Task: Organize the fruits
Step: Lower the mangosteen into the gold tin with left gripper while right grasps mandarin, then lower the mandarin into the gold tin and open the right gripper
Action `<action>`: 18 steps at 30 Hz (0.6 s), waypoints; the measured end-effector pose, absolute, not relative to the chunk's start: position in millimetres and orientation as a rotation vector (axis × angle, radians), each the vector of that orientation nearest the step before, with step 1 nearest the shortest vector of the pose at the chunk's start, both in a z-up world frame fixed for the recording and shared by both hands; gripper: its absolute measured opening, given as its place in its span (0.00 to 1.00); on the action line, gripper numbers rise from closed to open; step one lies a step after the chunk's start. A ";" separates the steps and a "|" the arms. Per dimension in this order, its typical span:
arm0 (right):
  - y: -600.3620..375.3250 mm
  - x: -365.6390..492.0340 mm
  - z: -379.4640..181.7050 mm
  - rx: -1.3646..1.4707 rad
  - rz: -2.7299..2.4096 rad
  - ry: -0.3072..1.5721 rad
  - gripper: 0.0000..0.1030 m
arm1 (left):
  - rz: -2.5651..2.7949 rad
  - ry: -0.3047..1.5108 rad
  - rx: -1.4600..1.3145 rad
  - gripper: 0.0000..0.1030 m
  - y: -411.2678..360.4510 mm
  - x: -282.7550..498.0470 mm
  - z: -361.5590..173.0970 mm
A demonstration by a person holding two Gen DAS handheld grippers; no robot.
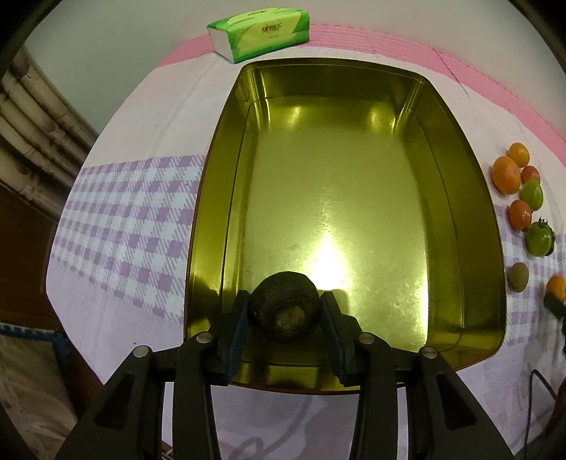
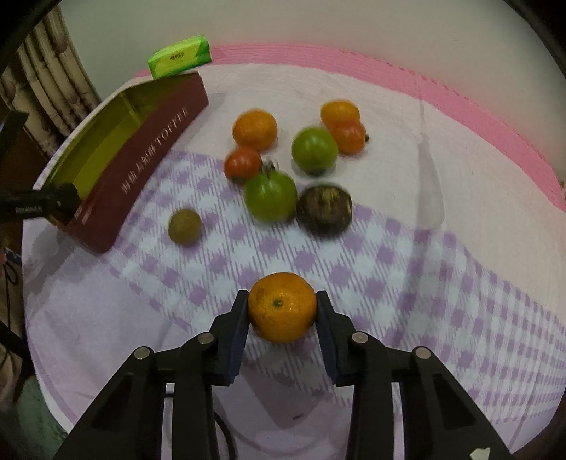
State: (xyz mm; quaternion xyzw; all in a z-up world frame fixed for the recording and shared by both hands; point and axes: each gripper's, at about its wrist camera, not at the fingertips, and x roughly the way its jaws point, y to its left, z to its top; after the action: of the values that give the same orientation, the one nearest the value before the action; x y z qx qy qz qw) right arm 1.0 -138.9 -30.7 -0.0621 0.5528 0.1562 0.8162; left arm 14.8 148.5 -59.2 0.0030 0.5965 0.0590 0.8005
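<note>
My left gripper (image 1: 284, 306) holds a dark round fruit (image 1: 283, 306) over the near end of the gold tin (image 1: 470, 247); the left finger touches it, a small gap shows on the right. My right gripper (image 2: 281, 308) is shut on an orange (image 2: 282, 307) above the checked cloth. On the cloth beyond lie loose fruits: two green tomatoes (image 2: 270, 196), a red tomato (image 2: 243, 163), oranges (image 2: 254, 129), a dark mangosteen (image 2: 323, 208) and a small brown fruit (image 2: 184, 226). The same group shows at the right in the left wrist view (image 1: 530, 193).
The tin has a maroon outer wall with lettering (image 2: 152, 148) and stands left of the fruits. A green tissue pack (image 1: 260, 30) lies behind the tin. The left gripper shows at the tin's near corner (image 2: 42, 207). A pink mat (image 2: 460, 102) borders the far side.
</note>
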 end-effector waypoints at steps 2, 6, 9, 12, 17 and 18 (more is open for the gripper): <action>-126.0 15.2 -13.0 -0.129 0.372 1.125 0.33 | 0.109 1.257 -0.030 0.55 152.5 13.4 -51.8; -81.2 41.8 16.4 -0.131 0.498 1.028 0.33 | 0.094 1.168 -0.084 0.62 160.8 8.9 -27.7; -36.1 54.1 20.4 -0.162 0.587 1.016 0.33 | 0.112 1.092 -0.119 0.64 172.0 1.9 -8.8; 2.4 58.1 11.8 -0.182 0.661 1.044 0.33 | 0.171 1.026 -0.163 0.71 189.6 -8.0 6.9; 48.4 55.4 -10.6 -0.263 0.717 1.095 0.33 | 0.237 1.025 -0.232 0.72 213.6 -16.0 9.3; 53.7 55.1 -14.1 -0.280 0.720 1.102 0.33 | 0.239 1.031 -0.247 0.72 215.9 -16.9 8.5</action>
State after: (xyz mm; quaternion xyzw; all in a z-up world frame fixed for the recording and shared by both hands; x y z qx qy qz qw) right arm 55.1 53.7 -14.1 -0.1297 0.5103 0.3333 0.7821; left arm -16.9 215.9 8.5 -0.1175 0.4907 0.1136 0.8558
